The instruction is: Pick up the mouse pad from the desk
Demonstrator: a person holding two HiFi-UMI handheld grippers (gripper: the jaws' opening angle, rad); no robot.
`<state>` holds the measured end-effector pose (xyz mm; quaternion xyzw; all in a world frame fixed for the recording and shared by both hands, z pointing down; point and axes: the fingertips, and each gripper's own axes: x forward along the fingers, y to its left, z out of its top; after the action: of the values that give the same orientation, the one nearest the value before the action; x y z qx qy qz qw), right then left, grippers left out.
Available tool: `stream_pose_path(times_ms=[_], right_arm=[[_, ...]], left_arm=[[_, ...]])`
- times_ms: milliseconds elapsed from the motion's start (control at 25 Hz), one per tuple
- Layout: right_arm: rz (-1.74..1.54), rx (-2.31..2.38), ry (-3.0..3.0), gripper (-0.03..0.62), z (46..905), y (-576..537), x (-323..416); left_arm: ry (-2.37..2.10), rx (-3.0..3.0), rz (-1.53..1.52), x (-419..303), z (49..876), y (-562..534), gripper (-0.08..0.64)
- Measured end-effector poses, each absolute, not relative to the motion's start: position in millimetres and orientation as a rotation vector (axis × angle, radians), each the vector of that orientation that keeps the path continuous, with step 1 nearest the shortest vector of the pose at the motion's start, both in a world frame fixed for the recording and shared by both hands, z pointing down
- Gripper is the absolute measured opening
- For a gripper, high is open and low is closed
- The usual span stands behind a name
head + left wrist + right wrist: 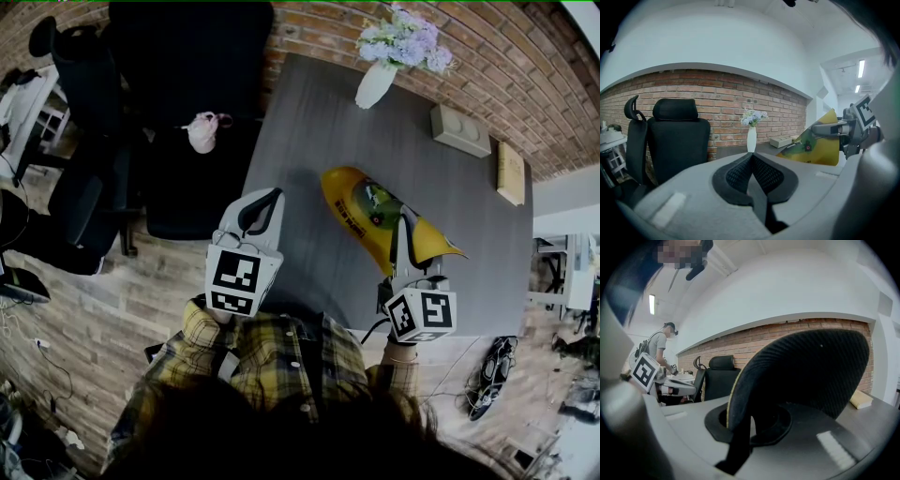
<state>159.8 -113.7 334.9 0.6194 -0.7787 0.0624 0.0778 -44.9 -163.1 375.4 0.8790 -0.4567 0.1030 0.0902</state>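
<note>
Now, over the dark grey desk (309,131), raised and tilted: the yellow mouse pad (361,208), pinched at its near edge in the right gripper's (404,232) closed jaws. Beside it, the left gripper (262,204), jaws pressed together, empty. At the far edge, a white vase (375,84).

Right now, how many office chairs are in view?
2: the wide black chair beside the desk, and the headrest chair left of it. Others may be hidden.
</note>
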Motion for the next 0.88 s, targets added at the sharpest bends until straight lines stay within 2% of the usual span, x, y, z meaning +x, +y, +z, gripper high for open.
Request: stream_pose_path(times_ms=[880], right_arm=[[0.201, 1.837, -2.33, 0.014, 337.6, -114.8, 159.0]], left_arm=[[-1.367, 2.608, 0.305, -45.2, 375.5, -163.9, -0.002]])
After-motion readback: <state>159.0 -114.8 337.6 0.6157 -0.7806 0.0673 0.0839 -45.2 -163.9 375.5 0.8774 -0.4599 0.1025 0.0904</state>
